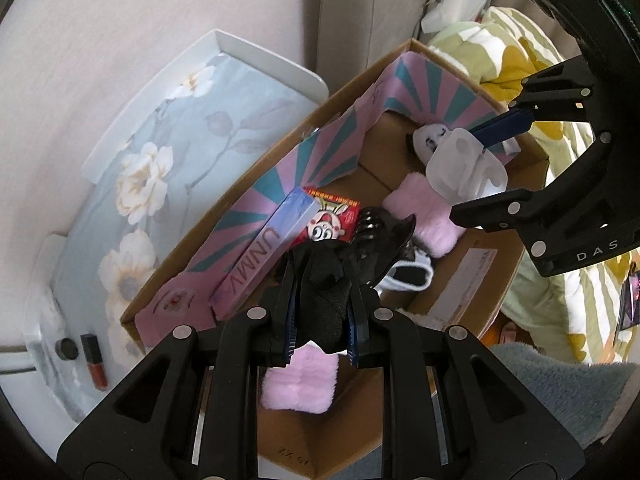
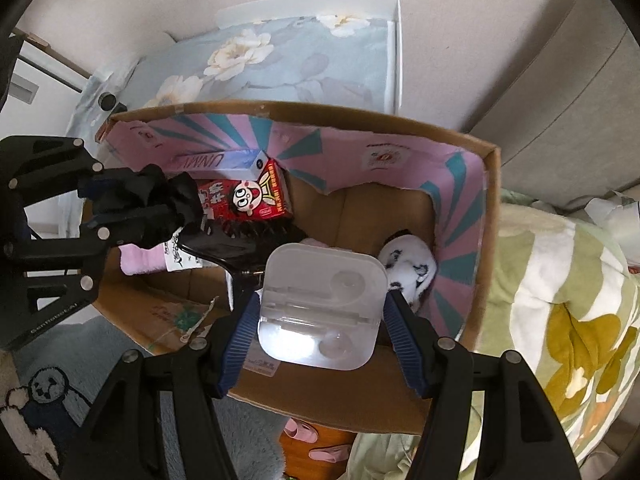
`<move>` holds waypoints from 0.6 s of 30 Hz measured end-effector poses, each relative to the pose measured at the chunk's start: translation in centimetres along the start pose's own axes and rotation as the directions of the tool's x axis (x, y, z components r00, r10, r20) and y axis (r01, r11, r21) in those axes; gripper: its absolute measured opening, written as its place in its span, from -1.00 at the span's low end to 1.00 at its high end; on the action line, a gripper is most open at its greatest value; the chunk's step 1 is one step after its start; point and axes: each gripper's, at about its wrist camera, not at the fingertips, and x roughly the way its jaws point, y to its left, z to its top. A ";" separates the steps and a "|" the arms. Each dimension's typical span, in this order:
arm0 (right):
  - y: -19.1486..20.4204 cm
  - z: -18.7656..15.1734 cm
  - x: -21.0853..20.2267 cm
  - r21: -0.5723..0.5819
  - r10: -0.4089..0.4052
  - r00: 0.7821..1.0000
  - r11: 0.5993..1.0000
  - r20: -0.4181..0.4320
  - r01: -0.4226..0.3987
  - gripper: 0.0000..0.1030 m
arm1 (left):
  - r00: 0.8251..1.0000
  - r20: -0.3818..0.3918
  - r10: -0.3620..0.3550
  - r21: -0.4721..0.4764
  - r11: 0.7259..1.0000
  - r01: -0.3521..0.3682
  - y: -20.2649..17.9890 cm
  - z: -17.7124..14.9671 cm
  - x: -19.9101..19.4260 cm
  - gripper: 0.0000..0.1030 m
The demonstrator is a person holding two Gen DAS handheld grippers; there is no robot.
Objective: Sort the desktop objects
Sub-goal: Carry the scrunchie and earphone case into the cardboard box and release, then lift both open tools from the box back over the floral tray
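A cardboard box (image 2: pixel 490 216) with a pink and teal lining holds several sorted things. My left gripper (image 1: pixel 323 322) is shut on a black cloth item (image 1: pixel 324 288) and holds it over the box's left part; it also shows in the right wrist view (image 2: pixel 132 204). My right gripper (image 2: pixel 320 312) is shut on a translucent white plastic case (image 2: pixel 320 304) above the box's middle; the case shows in the left wrist view (image 1: pixel 464 168). Inside lie a red cartoon carton (image 2: pixel 248 200), a long pale-blue box (image 1: pixel 264 252), a black hair claw (image 1: pixel 380 236), a pink fluffy item (image 1: pixel 432 216) and a black-and-white plush (image 2: pixel 408 268).
A floral-covered white tray table (image 1: pixel 168 128) stands behind the box, with a red lipstick tube (image 1: pixel 94 360) and a small dark round lid (image 1: pixel 66 348) on it. A green and yellow quilt (image 2: pixel 560 300) lies to the right. A grey-blue rug (image 2: pixel 48 392) lies in front.
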 end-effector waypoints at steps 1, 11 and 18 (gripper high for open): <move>0.1 0.0 0.1 -0.001 0.001 1.000 1.000 -0.003 -0.001 0.16 | 1.000 -0.004 0.000 0.004 1.000 0.000 0.1 -0.1 0.0 -0.68; 0.4 0.2 0.5 -0.008 -0.009 0.999 1.000 -0.048 0.009 0.99 | 1.000 0.020 -0.012 -0.025 1.000 0.013 1.3 -0.9 -1.3 1.00; 0.4 -0.1 -0.8 0.037 0.026 0.999 0.999 -0.021 -0.026 0.99 | 0.997 0.078 -0.029 -0.063 0.997 0.034 3.0 -1.4 -3.2 1.00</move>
